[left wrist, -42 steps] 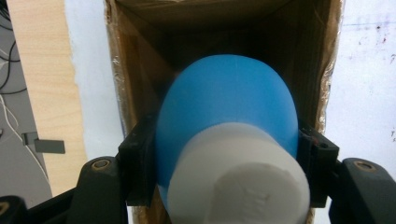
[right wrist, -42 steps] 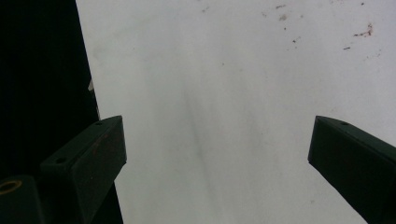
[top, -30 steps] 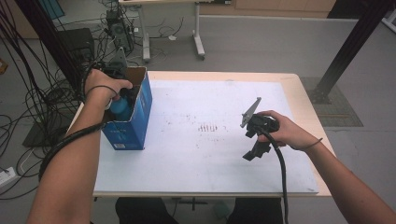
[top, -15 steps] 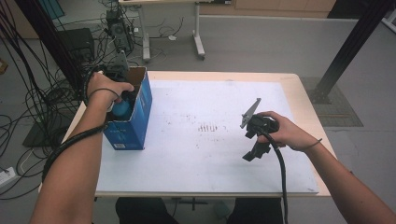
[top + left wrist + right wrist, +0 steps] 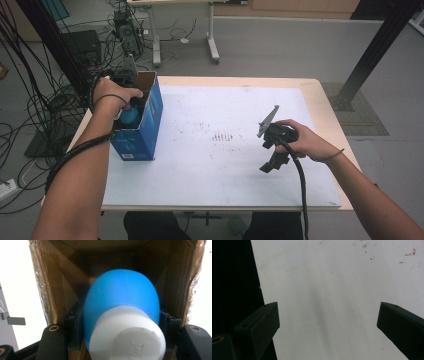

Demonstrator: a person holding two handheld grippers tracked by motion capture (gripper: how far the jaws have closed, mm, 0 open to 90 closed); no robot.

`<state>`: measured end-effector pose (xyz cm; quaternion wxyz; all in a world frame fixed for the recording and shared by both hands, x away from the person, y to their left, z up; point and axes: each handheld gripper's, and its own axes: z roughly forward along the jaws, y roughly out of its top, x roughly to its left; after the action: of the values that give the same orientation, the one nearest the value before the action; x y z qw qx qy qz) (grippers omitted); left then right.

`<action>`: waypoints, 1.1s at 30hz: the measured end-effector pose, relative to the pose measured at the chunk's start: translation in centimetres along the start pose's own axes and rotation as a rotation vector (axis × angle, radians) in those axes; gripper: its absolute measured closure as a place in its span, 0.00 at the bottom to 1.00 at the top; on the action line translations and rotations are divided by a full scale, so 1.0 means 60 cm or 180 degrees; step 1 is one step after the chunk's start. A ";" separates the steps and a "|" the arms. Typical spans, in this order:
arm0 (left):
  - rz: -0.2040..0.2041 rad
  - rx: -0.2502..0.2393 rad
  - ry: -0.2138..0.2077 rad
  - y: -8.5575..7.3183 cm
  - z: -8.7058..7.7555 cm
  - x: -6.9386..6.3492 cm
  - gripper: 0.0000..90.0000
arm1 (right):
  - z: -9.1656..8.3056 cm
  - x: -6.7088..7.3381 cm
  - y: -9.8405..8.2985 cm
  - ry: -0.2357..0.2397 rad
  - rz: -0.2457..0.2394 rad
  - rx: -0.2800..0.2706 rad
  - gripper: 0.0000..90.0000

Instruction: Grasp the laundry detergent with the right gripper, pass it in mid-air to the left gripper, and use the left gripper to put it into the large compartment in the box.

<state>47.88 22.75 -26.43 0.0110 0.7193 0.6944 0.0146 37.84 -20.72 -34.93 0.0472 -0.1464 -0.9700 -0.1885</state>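
Note:
A blue bottle [image 5: 122,292] with a white cap [image 5: 127,337] is inside an open blue cardboard box [image 5: 139,134] at the table's left edge. My left gripper [image 5: 120,322] reaches into the box from above and is shut on the bottle, one pad pressed on each side of it. In the high view the bottle [image 5: 130,116] shows just under the left hand. My right gripper [image 5: 271,163] is held over the right half of the white table top, jaws pointing down. In the right gripper view its jaws [image 5: 328,325] stand wide apart with nothing between them.
The white sheet [image 5: 215,170] covers most of the table and carries a few dark marks near the middle. Brown cardboard walls [image 5: 50,285] close in around the bottle. Cables and a dark stand lie on the floor at the left.

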 end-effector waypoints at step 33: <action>-0.0081 0.0003 -0.0042 0.003 0.001 0.006 0.41 | 0.005 -0.005 -0.007 0.0026 0.0048 0.0015 0.05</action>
<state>48.05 23.12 -26.45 0.0155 0.7105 0.7034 0.0094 38.00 -21.08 -35.40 0.0530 -0.1528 -0.9691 -0.1864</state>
